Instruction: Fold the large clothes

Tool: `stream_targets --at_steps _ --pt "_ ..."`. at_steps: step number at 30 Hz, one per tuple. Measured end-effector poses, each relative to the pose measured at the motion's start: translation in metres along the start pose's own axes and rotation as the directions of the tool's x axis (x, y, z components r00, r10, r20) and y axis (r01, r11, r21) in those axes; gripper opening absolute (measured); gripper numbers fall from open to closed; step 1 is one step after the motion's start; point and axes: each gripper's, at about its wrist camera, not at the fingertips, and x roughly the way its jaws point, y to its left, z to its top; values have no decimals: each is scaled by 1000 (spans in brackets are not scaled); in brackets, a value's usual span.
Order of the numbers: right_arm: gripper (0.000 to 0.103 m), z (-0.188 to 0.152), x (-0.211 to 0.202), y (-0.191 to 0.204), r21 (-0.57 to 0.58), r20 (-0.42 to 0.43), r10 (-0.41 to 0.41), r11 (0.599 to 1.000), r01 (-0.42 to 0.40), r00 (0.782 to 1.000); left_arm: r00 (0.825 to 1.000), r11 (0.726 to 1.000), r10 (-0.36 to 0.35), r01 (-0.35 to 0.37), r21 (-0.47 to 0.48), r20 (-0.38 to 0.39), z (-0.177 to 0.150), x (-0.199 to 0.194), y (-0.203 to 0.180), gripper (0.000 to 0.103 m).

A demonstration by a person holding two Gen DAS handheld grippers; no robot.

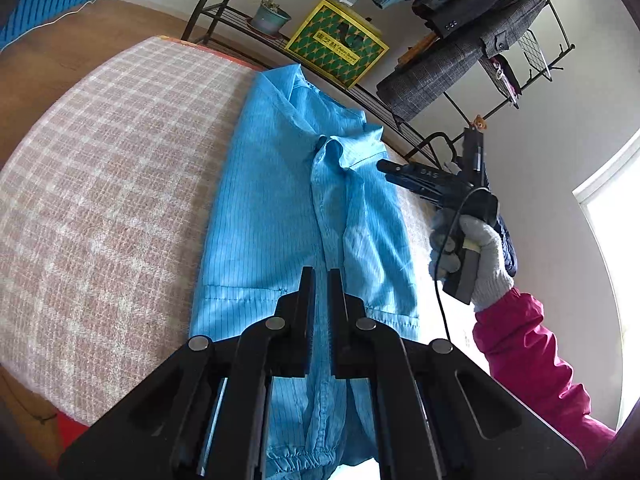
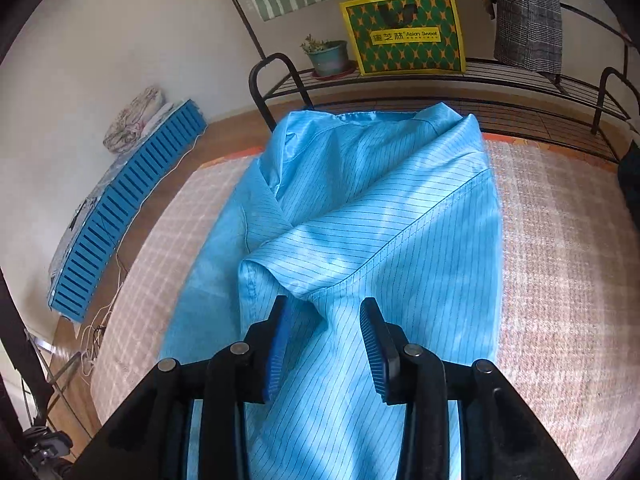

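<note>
The jaws of the left gripper [image 1: 321,276] were seen drawn almost together, with only a narrow slit between the black fingers, and no fabric could be seen pinched between them; they hung just above the garment. The jaws of the right gripper [image 2: 325,306] stood partly apart, blue ribbed pads facing each other, with cloth seen below the gap but not pressed by either pad.

The light blue, thin-striped work coat [image 1: 288,208] was laid lengthwise on the surface, its collar pointed toward the far edge and an elastic cuff gathered near the left gripper's base. One side panel and sleeve had been folded inward over the body, and a raised crease was seen running along the middle. In the left wrist view the right gripper was seen beside the coat's collar end, held by a hand in a grey knitted glove [image 1: 486,256] with a magenta sleeve [image 1: 532,364] behind it.

The coat was carried by a pink-and-white checked woven cloth [image 1: 100,200] spread over the desk. Beyond the far edge a black metal wire rack [image 2: 440,80] was seen, on which a yellow-and-green patterned paper bag [image 2: 404,32] and a small potted plant in a teal pot [image 2: 330,56] stood. A grey checked jacket [image 1: 460,68] was hung above the rack.
</note>
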Motion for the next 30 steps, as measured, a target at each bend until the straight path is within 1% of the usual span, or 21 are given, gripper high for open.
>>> stream_targets --at_steps 1,2,3,4,5,7,9,11,13,14,16,17,19,21,26,27,28,29,30 --pt "45 -8 -21 0 9 16 11 1000 -11 1000 1000 1000 12 -12 5 -2 -3 -1 4 13" --pt "47 -18 -40 -2 16 32 15 1000 -15 999 1000 1000 27 -27 12 2 -6 -3 8 21" --pt "53 -29 -59 -3 22 46 10 1000 -11 999 999 999 46 -46 21 10 -10 -5 13 36" --pt "58 -42 -77 -4 28 55 0 1000 -1 998 998 997 67 -67 30 15 -14 -7 18 44" --pt "59 -57 -93 -5 37 58 -8 999 6 998 996 996 86 -86 38 12 -19 -8 23 46" --pt "60 -88 -119 -7 61 46 -21 998 18 999 994 994 107 -107 27 -12 -29 -10 36 46" --pt "60 -123 -138 -8 90 17 -14 996 12 1000 994 994 104 -104 -11 -45 -39 -11 48 46" --pt "64 -158 -151 -9 124 -14 -1 992 3 1000 992 994 89 -94 -52 -86 -49 -10 59 47" --pt "68 -194 -156 -11 160 -57 10 987 0 998 991 994 68 -78 -79 -119 -60 -9 66 48" --pt "68 -211 -156 -12 178 -82 26 984 -11 996 989 993 65 -77 -85 -131 -66 -9 68 48" --pt "68 -239 -151 -12 203 -134 47 979 -19 990 985 993 67 -80 -81 -156 -78 -7 70 51" --pt "68 -251 -148 -12 207 -151 54 978 -22 987 983 993 61 -78 -90 -171 -83 -5 73 52" --pt "68 -271 -140 -12 220 -184 71 975 -29 980 978 988 25 -55 -142 -209 -94 2 80 52" --pt "67 -284 -131 -15 255 -210 116 965 -60 971 972 982 -14 -31 -186 -236 -102 7 84 52" --pt "61 -306 -118 -17 310 -225 240 936 -164 944 964 982 -44 -7 -190 -262 -115 12 83 52" --pt "61 -307 -117 -17 313 -217 253 933 -178 943 963 981 -50 -2 -192 -265 -117 13 82 52" --pt "61 -308 -116 -16 313 -216 262 931 -187 941 962 981 -53 0 -192 -268 -120 14 81 49" --pt "58 -307 -115 -16 312 -216 269 930 -194 939 961 983 -53 2 -185 -271 -121 14 79 45" --pt "49 -306 -115 -15 315 -218 282 926 -207 934 960 985 -52 3 -175 -275 -121 15 77 36"
